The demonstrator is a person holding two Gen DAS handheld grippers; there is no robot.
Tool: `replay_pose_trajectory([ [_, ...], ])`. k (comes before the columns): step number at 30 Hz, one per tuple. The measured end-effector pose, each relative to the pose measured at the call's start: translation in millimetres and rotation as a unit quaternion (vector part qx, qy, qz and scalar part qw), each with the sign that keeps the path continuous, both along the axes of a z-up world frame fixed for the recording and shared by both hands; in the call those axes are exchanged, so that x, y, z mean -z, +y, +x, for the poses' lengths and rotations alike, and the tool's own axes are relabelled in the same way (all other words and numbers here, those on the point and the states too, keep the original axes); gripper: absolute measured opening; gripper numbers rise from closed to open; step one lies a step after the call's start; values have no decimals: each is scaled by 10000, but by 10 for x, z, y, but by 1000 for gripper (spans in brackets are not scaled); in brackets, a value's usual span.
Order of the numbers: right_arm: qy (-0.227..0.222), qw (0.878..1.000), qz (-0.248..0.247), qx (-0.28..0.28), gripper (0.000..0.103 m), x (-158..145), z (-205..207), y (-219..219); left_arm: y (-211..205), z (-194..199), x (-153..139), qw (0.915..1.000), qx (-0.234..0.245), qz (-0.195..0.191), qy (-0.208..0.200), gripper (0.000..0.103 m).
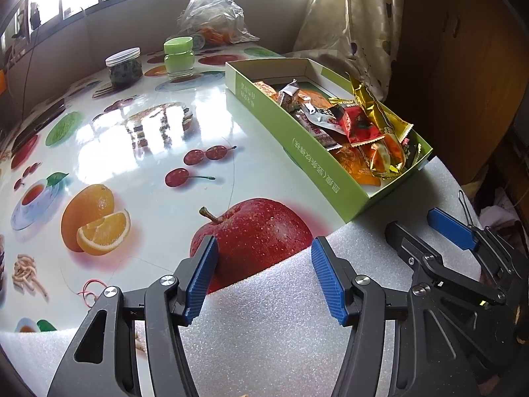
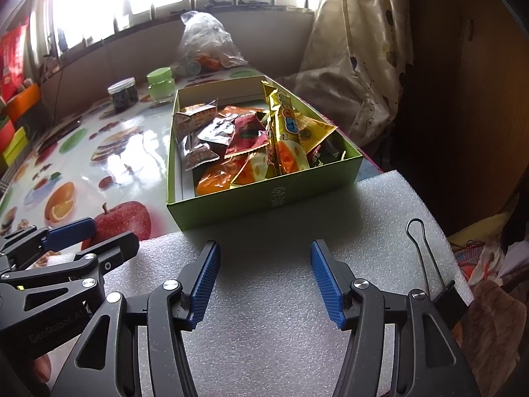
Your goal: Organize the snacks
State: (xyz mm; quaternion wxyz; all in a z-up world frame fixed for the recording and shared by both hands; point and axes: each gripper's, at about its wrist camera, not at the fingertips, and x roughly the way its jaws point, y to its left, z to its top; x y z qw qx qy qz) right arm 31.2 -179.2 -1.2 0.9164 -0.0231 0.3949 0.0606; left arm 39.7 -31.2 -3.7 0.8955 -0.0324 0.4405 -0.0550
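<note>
Crinkly foil snack packets [image 2: 264,145] in green cardboard box [image 2: 264,205]: light, slippery, crushable; pinch sealed edge; both hand-held grippers, left [image 1: 264,278] and right [image 2: 264,278], apart, empty

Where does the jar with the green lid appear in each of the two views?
Left wrist: jar with the green lid, upper middle, left of the green box.
Right wrist: same jar, upper left, just left of the box's far corner.
Shared landmark: the dark-filled jar at its left.
</note>
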Motion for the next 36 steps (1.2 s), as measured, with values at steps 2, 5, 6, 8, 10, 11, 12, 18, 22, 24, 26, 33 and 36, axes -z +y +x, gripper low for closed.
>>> replay_pose_trajectory([
  [2, -12, 10000, 13, 20, 57, 3, -6, -5, 0, -2, 2, 10000, -15, -3, -4, 60],
  [5, -26, 10000, 9, 37, 57, 4, -10, -1, 0, -1, 1, 10000, -39, -8, 0, 60],
  [6, -27, 10000, 10, 41, 57, 5, -11, 0, -3, -4, 2, 10000, -41, -6, -2, 60],
  [8, -30, 10000, 14, 44, 57, 5, -17, -2, -2, -3, 3, 10000, -42, -10, 0, 60],
  [10, -33, 10000, 10, 42, 57, 4, -15, -1, -2, -4, 1, 10000, -44, -11, 2, 60],
  [11, -29, 10000, 9, 39, 57, 5, -16, -4, -2, -4, 1, 10000, -42, -11, 2, 60],
  [12, -31, 10000, 13, 40, 57, 6, -17, -4, -1, -3, 1, 10000, -42, -15, 0, 60],
  [18, -33, 10000, 15, 43, 57, 4, -14, -7, 0, -4, 1, 10000, -43, -16, 1, 60],
  [22, -34, 10000, 16, 41, 57, 4, -13, -3, 2, -2, 1, 10000, -43, -17, 1, 60],
  [24, -33, 10000, 19, 42, 57, 6, -17, -4, -1, -3, 4, 10000, -41, -23, 9, 60],
  [26, -34, 10000, 16, 42, 57, 6, -17, -4, -7, -8, 8, 10000, -43, -23, 10, 60],
  [33, -36, 10000, 18, 41, 57, 5, -15, -5, -1, -8, 7, 10000, -44, -32, 8, 60],
  [36, -38, 10000, 14, 41, 57, 4, -15, -4, 0, -6, 7, 10000, -44, -34, 9, 60],
])
